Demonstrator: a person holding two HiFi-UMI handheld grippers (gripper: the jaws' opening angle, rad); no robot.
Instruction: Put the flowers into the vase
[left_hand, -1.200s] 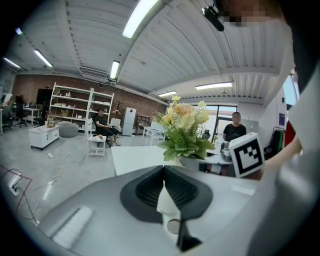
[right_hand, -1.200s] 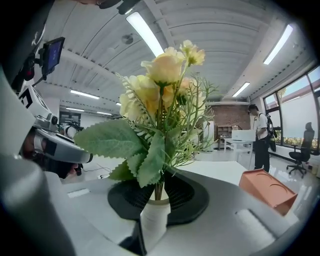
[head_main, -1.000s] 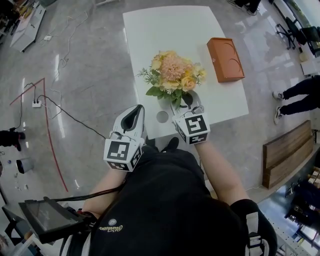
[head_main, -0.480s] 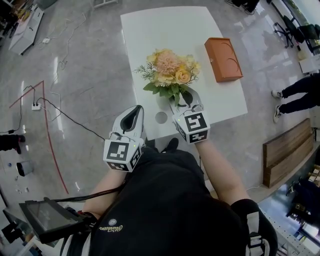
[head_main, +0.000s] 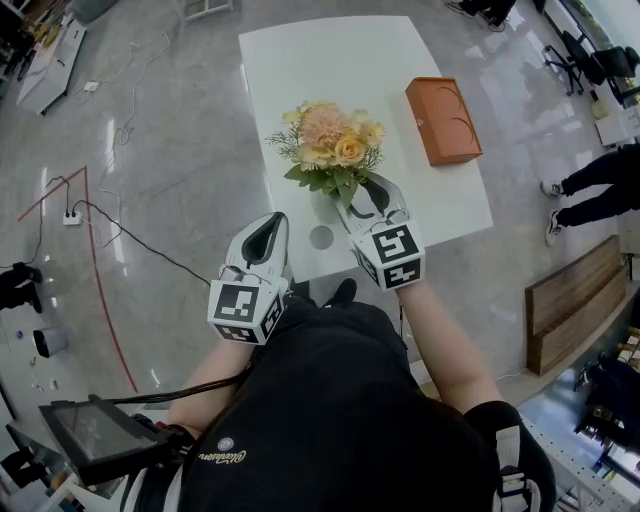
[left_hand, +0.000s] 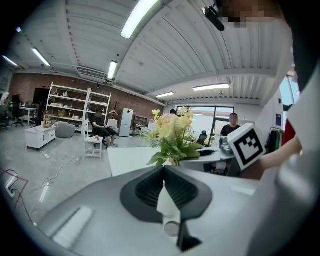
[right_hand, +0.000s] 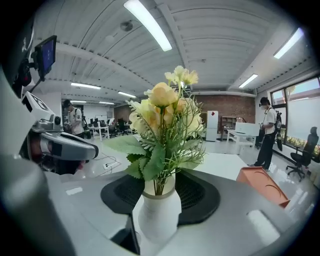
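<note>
Our right gripper (head_main: 368, 192) has just been opening its jaws, now released around the white bottle-shaped ceramic vase (right_hand: 159, 212) on the white rectangular table (head_main: 340, 60) — yellow-and-peach flower bouquet (head_main: 328, 150) standing in its neck — while our left gripper (head_main: 272, 225) hangs clenched, empty.

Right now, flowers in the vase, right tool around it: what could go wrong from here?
1. The right tool has just been opening, but the white vase stands between its jaws. A skewed pull-back could clip and tip it.
2. The yellow-and-peach flower bunch is much wider than the vase, so it likely topples easily.
3. Its green leaves hang near the jaws and may snag, dragging stems out.
</note>
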